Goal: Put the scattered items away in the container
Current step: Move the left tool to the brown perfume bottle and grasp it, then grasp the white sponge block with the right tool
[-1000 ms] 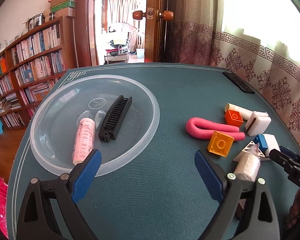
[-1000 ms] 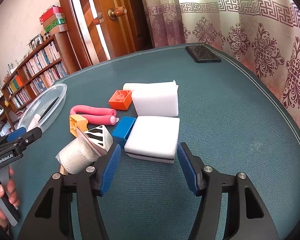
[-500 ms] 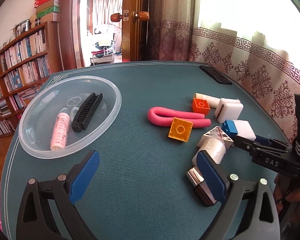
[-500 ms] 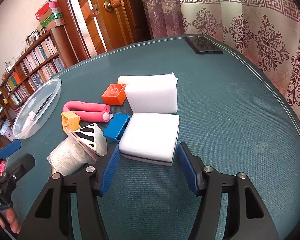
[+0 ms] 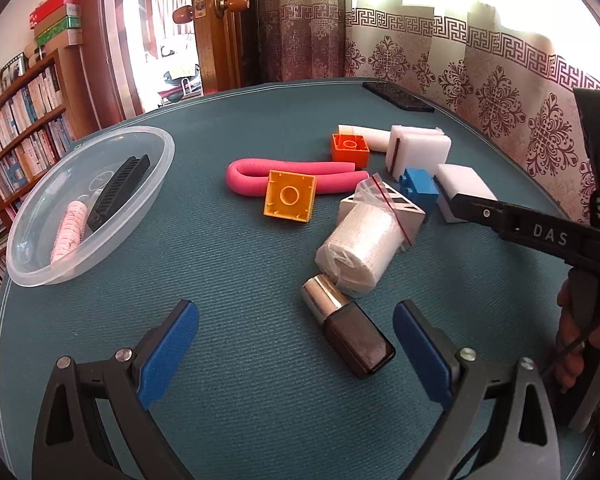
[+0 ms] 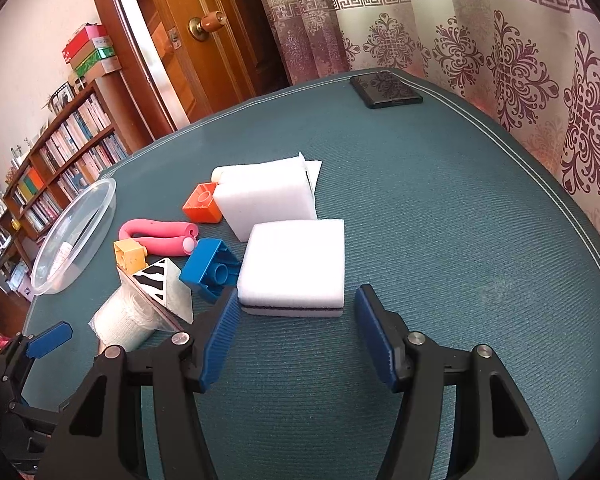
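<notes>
- Done so far: the clear round plastic container (image 5: 88, 208) on the teal cloth-covered tabletop (image 5: 236, 360) holds two things, a black ridged comb-like piece (image 5: 118, 184) and a pink-and-white roll (image 5: 70, 226).
- Left to tidy, all lying out on the tabletop well apart from the container: a bent pink foam tube (image 5: 256, 172), a yellow square toy brick (image 5: 289, 195), an orange toy brick (image 5: 350, 148), a blue toy brick (image 6: 211, 266), two white sponge blocks (image 6: 294, 264), a white roll in a clear bag (image 5: 360, 248), a black-and-white striped wedge (image 6: 160, 280), and a small dark bottle with a silver cap (image 5: 348, 328).
- By that count the task looks barely started; most of the pile remains.
- The left claw (image 5: 296, 344) has its blue pads spread wide and empty, hovering low with the dark bottle lying between and just ahead of them, likely the next pick.
- The right claw (image 6: 296, 336) is also apart and empty, its pads flanking the near edge of the closer white sponge block, not yet touching it as far as I can tell.
</notes>
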A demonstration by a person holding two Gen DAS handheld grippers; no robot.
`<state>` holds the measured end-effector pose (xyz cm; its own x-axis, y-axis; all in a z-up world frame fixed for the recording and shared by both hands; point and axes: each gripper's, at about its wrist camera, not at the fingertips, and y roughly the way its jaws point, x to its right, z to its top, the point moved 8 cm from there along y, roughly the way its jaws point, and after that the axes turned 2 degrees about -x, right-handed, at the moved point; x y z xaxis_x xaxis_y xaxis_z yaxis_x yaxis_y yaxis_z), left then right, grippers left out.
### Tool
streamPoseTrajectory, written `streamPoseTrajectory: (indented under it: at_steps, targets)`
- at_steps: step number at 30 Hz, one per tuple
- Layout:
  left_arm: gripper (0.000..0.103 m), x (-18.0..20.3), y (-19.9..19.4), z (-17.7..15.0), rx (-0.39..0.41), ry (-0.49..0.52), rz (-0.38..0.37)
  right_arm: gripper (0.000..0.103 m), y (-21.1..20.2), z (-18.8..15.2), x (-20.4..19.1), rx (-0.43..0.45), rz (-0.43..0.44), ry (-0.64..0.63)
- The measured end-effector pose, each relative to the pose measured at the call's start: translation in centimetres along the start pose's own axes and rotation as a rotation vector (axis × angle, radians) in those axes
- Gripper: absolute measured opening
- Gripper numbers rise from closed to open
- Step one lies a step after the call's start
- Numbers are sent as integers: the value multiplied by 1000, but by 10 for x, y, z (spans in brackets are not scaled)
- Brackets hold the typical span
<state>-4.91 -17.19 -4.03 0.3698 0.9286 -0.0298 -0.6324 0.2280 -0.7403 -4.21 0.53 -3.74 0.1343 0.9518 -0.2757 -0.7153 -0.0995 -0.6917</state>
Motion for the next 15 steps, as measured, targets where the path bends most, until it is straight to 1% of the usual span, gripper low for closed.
streamPoseTrajectory:
  at_steps: [1,2,3,4,6,8,10,11,12,14,15]
  targets:
    - [98,0,0,0,0,2,4,63,0,0,0,2,6,4]
    - [95,1,1,0,-1,4,5,63,0,0,1,4,11,8]
    - [89,2,3,0,-5,5,5,63,-1,1,1,6,15,10]
    - [85,2,4,0,-10,3,-5,63,-1,1,1,9,18,12]
    - [64,2,7,-2,-25,-7,-16,63,-2,1,2,15,23,16]
    - [54,0,10,-3,-42,-17,-22,63,-4,1,3,21,29,23]
    - [46,-1,8,-3,-40,-21,-25,63,-5,1,3,23,36,28]
    - [37,-1,7,-3,-39,-19,-24,63,-5,0,4,25,39,31]
    - [30,-1,6,-4,-38,-17,-24,63,-5,1,4,26,42,34]
    - [22,1,5,-5,-38,-13,-32,63,-6,1,4,28,45,36]
    - [22,0,4,-5,-38,-13,-33,63,-6,1,4,29,46,35]
